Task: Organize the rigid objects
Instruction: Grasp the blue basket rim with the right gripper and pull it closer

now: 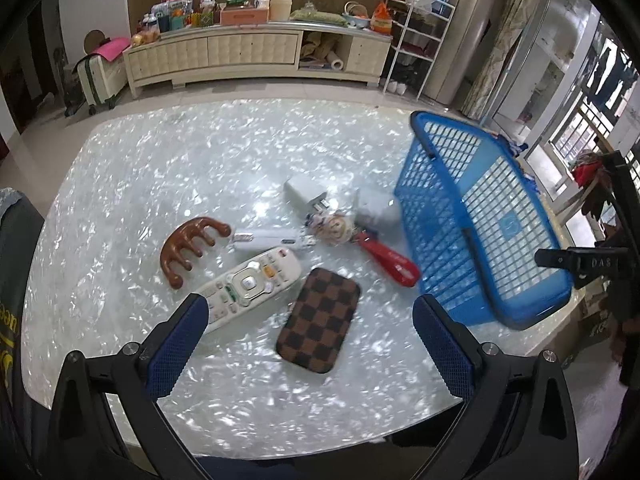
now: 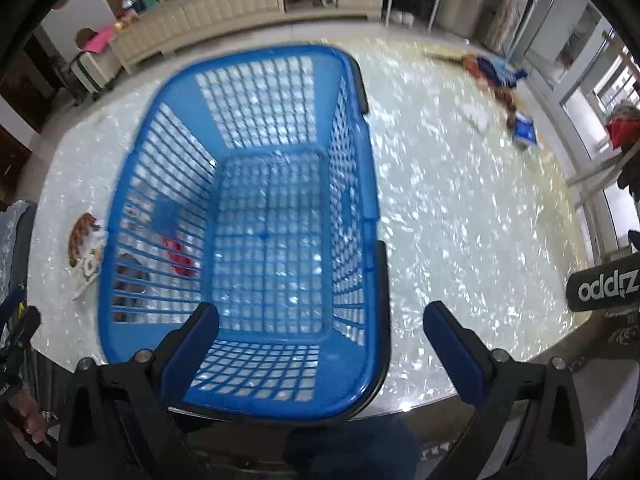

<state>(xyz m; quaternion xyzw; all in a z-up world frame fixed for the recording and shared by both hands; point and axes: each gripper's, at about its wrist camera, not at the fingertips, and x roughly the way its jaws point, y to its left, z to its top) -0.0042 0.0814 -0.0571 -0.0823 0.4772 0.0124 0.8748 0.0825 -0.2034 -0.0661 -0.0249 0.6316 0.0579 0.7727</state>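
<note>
Spanning both views, the pearl-patterned white table [image 1: 168, 160] carries everything else. Blue mesh basket [image 2: 276, 200] stands upright on its right part, near the front edge, w/ nothing inside; the red and brown shapes seen through its left wall lie outside on the tabletop. Left gripper [image 1: 310, 326] hovers above the table's near edge, jaws wide apart, holding nothing. Right gripper [image 2: 320, 330] hangs over the basket's near rim, jaws likewise wide apart and empty; its left fingertip overlaps the basket interior in view, contact cannot be told.

Loose items sit in a cluster left of the basket, approx. mid-table:
- white remote control [image 1: 250, 284], lying diagonally, near end behind the left fingertip in view;
- brown checkered case [image 1: 318, 320], flat, just right of the remote;
- brown wooden claw-shaped massager [image 1: 188, 248], left of the remote;
- red-handled tool [image 1: 390, 260], closest to the basket wall;
- slim white stick-like device [image 1: 272, 238], behind the remote;
- white plug adapter [image 1: 308, 194], farther back;
- small doll-head figure [image 1: 336, 228], between stick and red handle;
- pale blurred object [image 1: 378, 208] beside the basket, identity unclear.
</note>
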